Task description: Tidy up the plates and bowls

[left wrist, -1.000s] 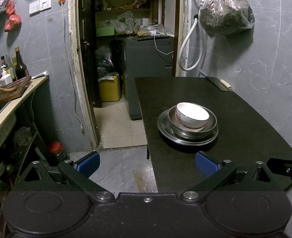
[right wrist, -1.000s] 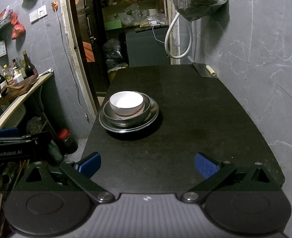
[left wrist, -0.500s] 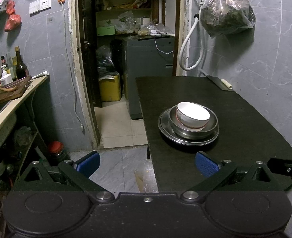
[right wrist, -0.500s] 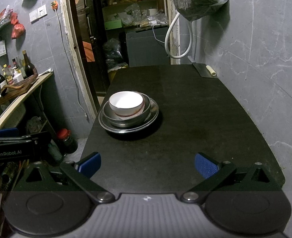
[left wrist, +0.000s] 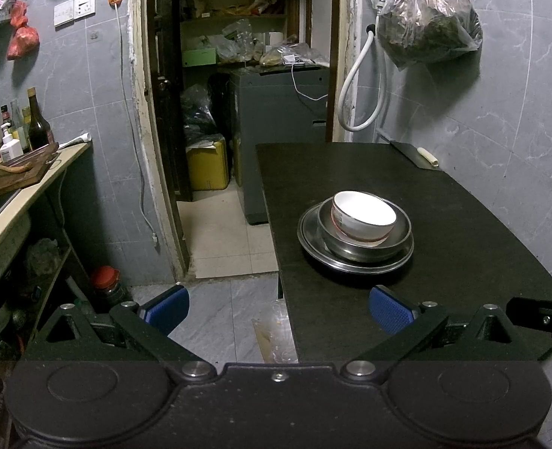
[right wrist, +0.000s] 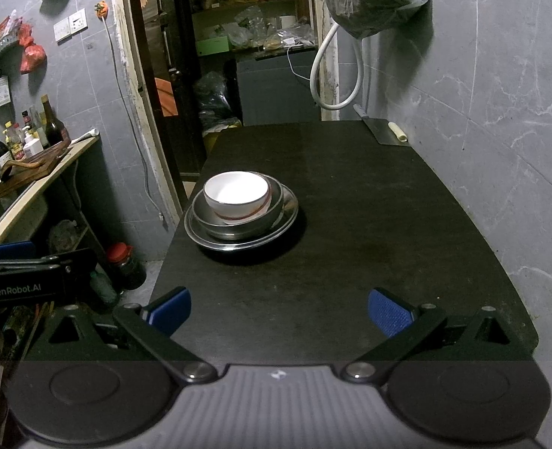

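- Wooden cutting board (left wrist: 12, 174) lies on the pale counter (left wrist: 21, 202) at the far left, with a row of bottles (left wrist: 36, 119) standing behind it against the grey tiled wall.
- Red-lidded jar (left wrist: 105, 284) sits low on the floor under the counter's near end.
- Open doorway (left wrist: 238, 112) next, leading to shelves crowded with bags and a yellow container (left wrist: 206, 164) on the floor.
- Left gripper (left wrist: 278, 308) hangs off the near left corner of the black table (left wrist: 463, 224), its blue-padded fingers (left wrist: 165, 308) wide apart and holding nothing; one pad is over the floor, the other over the table edge.
- Steel plate (left wrist: 309, 239) rests on the table's left half, well ahead of both grippers; a steel bowl (left wrist: 399, 224) sits in it, and a white bowl (left wrist: 362, 219) with a red band is nested inside that, tilted a little.
- Right gripper (right wrist: 279, 312) hovers over the near end of the table, to the right of the stack, its fingers (right wrist: 390, 312) also spread wide and empty.
- White hose (right wrist: 336, 75) loops down the wall beyond the table's far end.
- Cleaver (right wrist: 386, 131) lies flat on the far right corner of the table, next to the wall.
- Clear bag (left wrist: 427, 24) of dark leafy stuff hangs on the right wall above it.
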